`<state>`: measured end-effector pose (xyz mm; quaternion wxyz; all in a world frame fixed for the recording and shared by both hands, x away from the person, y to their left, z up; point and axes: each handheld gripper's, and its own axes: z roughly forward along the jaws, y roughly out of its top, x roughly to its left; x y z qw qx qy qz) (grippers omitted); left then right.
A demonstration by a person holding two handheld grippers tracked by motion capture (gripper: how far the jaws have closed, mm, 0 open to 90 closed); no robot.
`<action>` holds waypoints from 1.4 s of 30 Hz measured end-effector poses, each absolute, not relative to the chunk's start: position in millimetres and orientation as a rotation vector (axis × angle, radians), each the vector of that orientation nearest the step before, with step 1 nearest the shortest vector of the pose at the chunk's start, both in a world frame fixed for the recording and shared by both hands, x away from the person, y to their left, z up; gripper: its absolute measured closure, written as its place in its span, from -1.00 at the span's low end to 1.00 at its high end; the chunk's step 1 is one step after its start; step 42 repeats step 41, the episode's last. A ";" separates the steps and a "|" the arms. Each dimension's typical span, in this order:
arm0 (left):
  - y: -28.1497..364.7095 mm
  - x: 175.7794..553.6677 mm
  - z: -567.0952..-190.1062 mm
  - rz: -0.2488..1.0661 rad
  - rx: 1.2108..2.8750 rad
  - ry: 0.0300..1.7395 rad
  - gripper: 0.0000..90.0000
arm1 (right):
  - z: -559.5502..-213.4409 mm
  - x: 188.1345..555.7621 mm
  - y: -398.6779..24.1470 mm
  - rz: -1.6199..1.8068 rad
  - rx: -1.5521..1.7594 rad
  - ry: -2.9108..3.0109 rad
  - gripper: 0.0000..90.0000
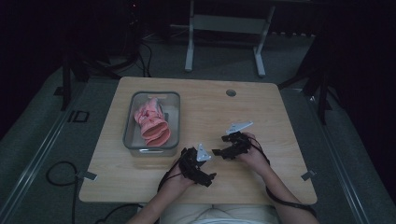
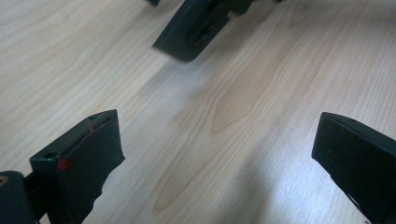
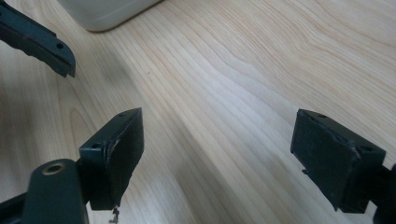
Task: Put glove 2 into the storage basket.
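A grey plastic bin [image 1: 129, 122] stands on the left half of the wooden table [image 1: 261, 107], with a pink fabric item [image 1: 152, 123] lying in it. My left gripper [image 1: 210, 168] is held low over the table's front middle, just right of the bin's near corner. It is open, and bare wood lies between its jaws [image 2: 217, 126]. My right gripper [image 1: 220, 144] hovers close beside it, a little farther back, pointing left. It is also open over bare wood [image 3: 217, 123]. The bin's corner [image 3: 107, 11] lies ahead of it. Neither gripper touches the bin.
One jaw of the right gripper [image 2: 196, 28] juts in at the top of the left gripper view. A jaw of the left gripper [image 3: 42, 39] crosses the right gripper view's upper left. A round cable port [image 1: 230, 92] sits near the table's far edge. Cables trail from both grippers.
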<state>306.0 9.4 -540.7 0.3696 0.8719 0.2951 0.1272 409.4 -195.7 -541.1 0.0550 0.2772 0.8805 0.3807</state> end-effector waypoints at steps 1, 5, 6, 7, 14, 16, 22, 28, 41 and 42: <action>10.1 305.4 -541.7 0.327 2.231 0.760 -0.97 | -542.0 407.9 -197.9 1.160 0.843 2.669 -0.62; 9.7 304.2 -546.7 0.329 2.252 0.763 -0.97 | -547.4 404.4 -203.5 1.150 0.852 2.680 -0.62; 9.4 304.0 -548.1 0.335 2.272 0.761 -0.97 | -547.9 403.9 -204.3 1.145 0.849 2.682 -0.62; 9.4 303.5 -549.4 0.349 2.284 0.763 -0.97 | -548.7 402.8 -204.9 1.143 0.851 2.680 -0.62; 15.6 301.3 -554.8 0.363 2.258 0.798 -0.97 | -553.5 398.5 -213.6 1.138 0.864 2.670 -0.62; 18.2 301.1 -555.6 0.368 2.250 0.801 -0.97 | -555.0 396.9 -215.8 1.142 0.860 2.657 -0.62; 25.6 298.8 -558.3 0.388 2.236 0.805 -0.97 | -558.1 396.2 -222.3 1.145 0.871 2.635 -0.63; 26.3 297.0 -561.1 0.387 2.238 0.781 -0.97 | -559.5 396.7 -224.4 1.139 0.883 2.623 -0.65; 28.5 297.8 -561.6 0.388 2.225 0.782 -0.97 | -560.9 395.7 -224.7 1.177 0.863 2.588 -0.66; 28.5 297.8 -561.6 0.388 2.225 0.782 -0.97 | -560.9 395.7 -224.7 1.177 0.863 2.588 -0.66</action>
